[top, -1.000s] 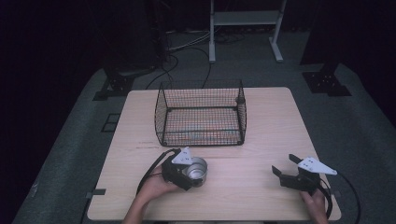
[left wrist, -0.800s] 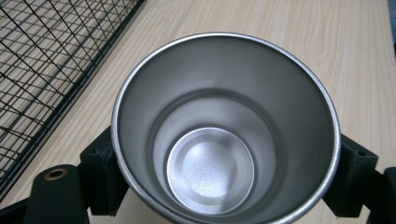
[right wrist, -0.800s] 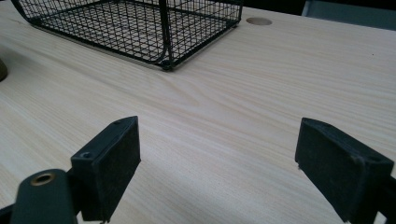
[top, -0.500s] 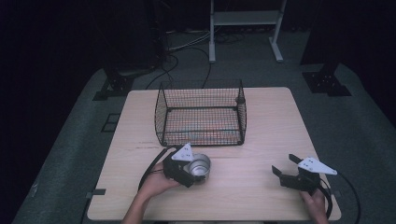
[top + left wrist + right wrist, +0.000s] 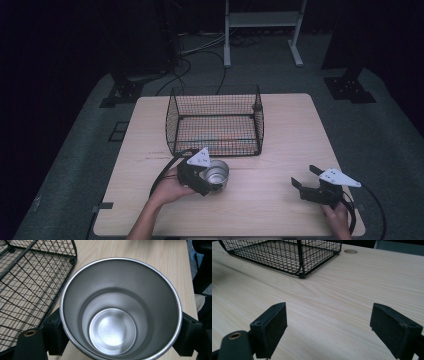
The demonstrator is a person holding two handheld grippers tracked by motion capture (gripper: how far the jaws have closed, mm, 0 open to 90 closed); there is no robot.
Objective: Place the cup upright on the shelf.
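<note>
Cup (image 5: pixel 217 175) sits tight in the left tool (image 5: pixel 207 181), mouth up and tipped a little, both black pads pressing its sides. The wire basket (image 5: pixel 216 122) is just past it on the table (image 5: pixel 290 135), very near and a bit to the right. So the cup likely has to go up and over the near wall. The right tool (image 5: pixel 306 179) is wide and holds nothing, well apart from the basket.

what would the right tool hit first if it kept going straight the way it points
Probably the wire basket: the right tool points along bare table toward the basket's near corner; depth is hard to judge.
</note>
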